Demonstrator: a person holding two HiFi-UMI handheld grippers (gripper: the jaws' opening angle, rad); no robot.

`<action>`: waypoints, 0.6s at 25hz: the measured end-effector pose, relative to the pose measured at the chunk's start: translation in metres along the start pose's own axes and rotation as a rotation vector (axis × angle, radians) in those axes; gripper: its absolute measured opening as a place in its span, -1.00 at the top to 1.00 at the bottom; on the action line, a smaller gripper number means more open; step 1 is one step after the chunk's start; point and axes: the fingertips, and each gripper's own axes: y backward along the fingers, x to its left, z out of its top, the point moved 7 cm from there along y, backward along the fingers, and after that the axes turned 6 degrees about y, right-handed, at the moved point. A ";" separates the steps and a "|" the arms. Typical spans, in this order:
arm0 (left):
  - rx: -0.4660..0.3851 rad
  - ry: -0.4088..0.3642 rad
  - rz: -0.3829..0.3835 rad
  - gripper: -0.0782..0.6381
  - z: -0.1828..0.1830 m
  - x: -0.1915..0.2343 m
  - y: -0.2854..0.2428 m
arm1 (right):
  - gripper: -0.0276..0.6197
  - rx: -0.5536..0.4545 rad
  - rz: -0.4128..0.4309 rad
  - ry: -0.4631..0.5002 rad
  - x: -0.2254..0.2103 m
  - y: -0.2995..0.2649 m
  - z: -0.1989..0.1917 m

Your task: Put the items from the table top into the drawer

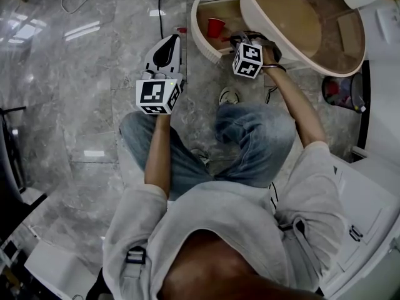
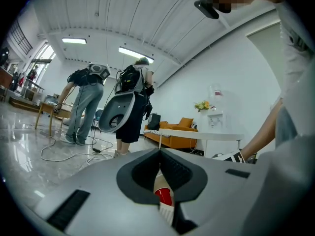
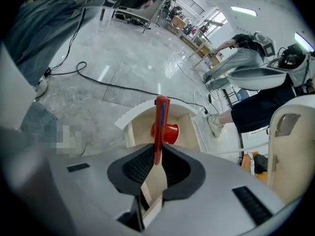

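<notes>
**Right jaws hold red pen above open drawer**

Head view: the right gripper [image 1: 242, 41] sits at the edge of the drawer [image 1: 201, 39], beside the round bench [image 1: 294, 17]. The left gripper [image 1: 169, 45] is off to the side, farther from the drawer. A red cup [image 1: 215, 27] is already inside.

Left gripper view: the jaws are together and hold nothing. The cup [image 2: 163, 195] shows through the gap.

Right gripper view: the jaws clamp a slim red pen [image 3: 161, 117], or something like it, by its near end. Its long axis points straight out toward the drawer [image 3: 140, 127], ahead and below. The cup [image 3: 171, 132] lies on its side behind the pen.
</notes>
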 end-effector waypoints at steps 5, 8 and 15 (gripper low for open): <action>0.004 -0.005 0.004 0.74 -0.001 0.000 -0.001 | 0.70 0.034 0.009 -0.008 0.005 -0.017 -0.013; 0.002 -0.004 0.010 0.74 0.000 0.001 0.000 | 0.56 0.040 0.020 -0.001 0.007 -0.023 -0.016; -0.003 0.006 0.012 0.74 0.002 0.002 0.000 | 0.44 0.031 0.035 -0.018 0.008 -0.018 -0.016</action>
